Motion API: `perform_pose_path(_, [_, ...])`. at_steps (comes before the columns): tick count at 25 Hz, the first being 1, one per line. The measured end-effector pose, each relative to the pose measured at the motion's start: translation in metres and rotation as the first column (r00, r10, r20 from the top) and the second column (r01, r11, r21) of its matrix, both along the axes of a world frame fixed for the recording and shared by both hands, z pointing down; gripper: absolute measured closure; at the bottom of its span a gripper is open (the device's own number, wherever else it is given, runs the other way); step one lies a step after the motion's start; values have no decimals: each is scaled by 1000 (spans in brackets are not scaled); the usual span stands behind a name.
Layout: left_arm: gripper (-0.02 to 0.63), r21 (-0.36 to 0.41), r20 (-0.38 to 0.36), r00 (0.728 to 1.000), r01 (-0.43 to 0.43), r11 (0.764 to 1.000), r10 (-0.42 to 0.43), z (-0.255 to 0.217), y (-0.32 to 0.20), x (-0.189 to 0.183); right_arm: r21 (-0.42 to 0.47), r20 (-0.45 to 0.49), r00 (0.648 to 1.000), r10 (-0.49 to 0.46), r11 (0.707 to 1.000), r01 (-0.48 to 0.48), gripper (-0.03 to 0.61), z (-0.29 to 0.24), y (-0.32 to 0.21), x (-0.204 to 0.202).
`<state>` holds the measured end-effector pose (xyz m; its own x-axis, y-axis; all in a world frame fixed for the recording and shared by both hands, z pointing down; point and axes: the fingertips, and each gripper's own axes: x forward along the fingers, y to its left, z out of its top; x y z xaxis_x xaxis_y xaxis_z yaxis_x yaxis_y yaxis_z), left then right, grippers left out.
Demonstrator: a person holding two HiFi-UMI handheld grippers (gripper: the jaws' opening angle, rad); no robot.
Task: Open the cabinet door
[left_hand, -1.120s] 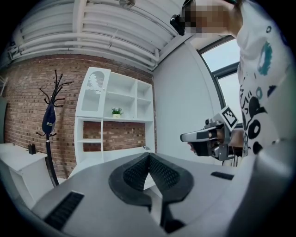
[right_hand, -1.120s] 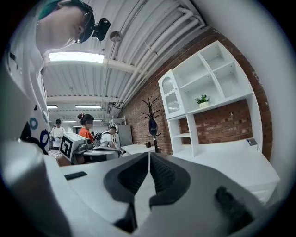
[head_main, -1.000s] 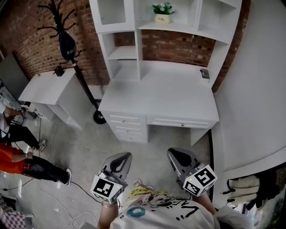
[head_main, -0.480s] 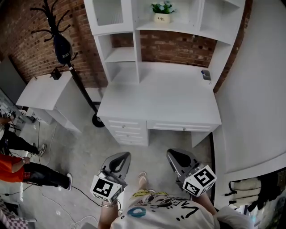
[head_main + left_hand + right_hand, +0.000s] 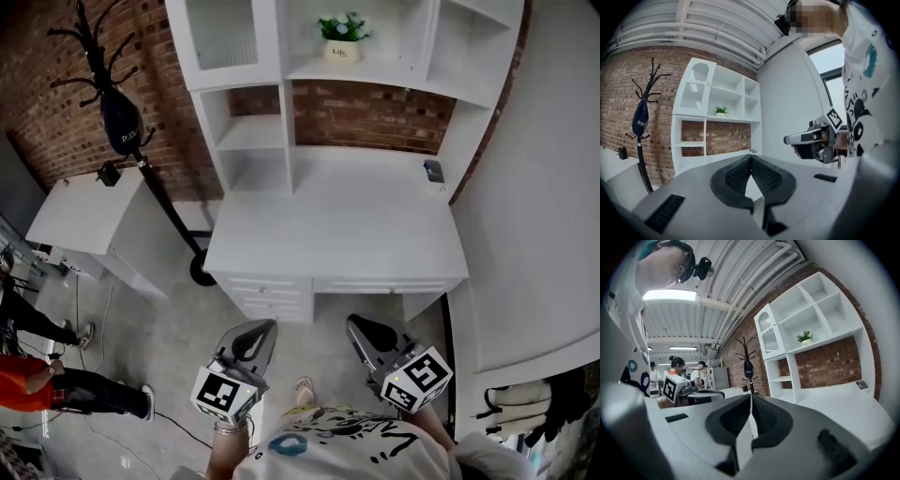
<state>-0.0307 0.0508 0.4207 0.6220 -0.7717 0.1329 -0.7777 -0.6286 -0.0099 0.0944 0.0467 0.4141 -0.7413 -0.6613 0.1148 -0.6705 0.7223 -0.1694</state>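
Observation:
The cabinet door [image 5: 223, 33] is a white-framed glass panel at the top left of the desk's shelf unit, and it looks closed. It also shows as the arched door [image 5: 696, 86] in the left gripper view and as the same door [image 5: 769, 336] in the right gripper view. My left gripper [image 5: 267, 326] and right gripper [image 5: 353, 322] hang side by side in front of the white desk [image 5: 328, 225], short of its front edge and far below the door. The left gripper [image 5: 751, 158] is shut on nothing. So is the right gripper [image 5: 751, 397].
A potted plant [image 5: 343, 37] stands on an upper shelf and a small object [image 5: 432, 171] lies on the desk's right. Drawers [image 5: 272, 292] face me. A black coat stand [image 5: 122, 103] and a white side table [image 5: 80, 206] are at left. People [image 5: 37, 375] sit at far left.
Both grippers and the camera have come closer to the desk; its front edge now lies nearer the jaws. Both stay shut.

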Motion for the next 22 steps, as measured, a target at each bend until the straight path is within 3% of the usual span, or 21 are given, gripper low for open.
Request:
perform_pose_path(13, [600,10,-6,999,-35,999,35,0,-68,-42,-1,4,999,40,999,-40,549,2,-64,-42])
perform_pose_path(22, [600,-4,-19,998,-52,999,52,6,-88,-57,-10,-10,999,42,999,-43,549,2,-81,-60])
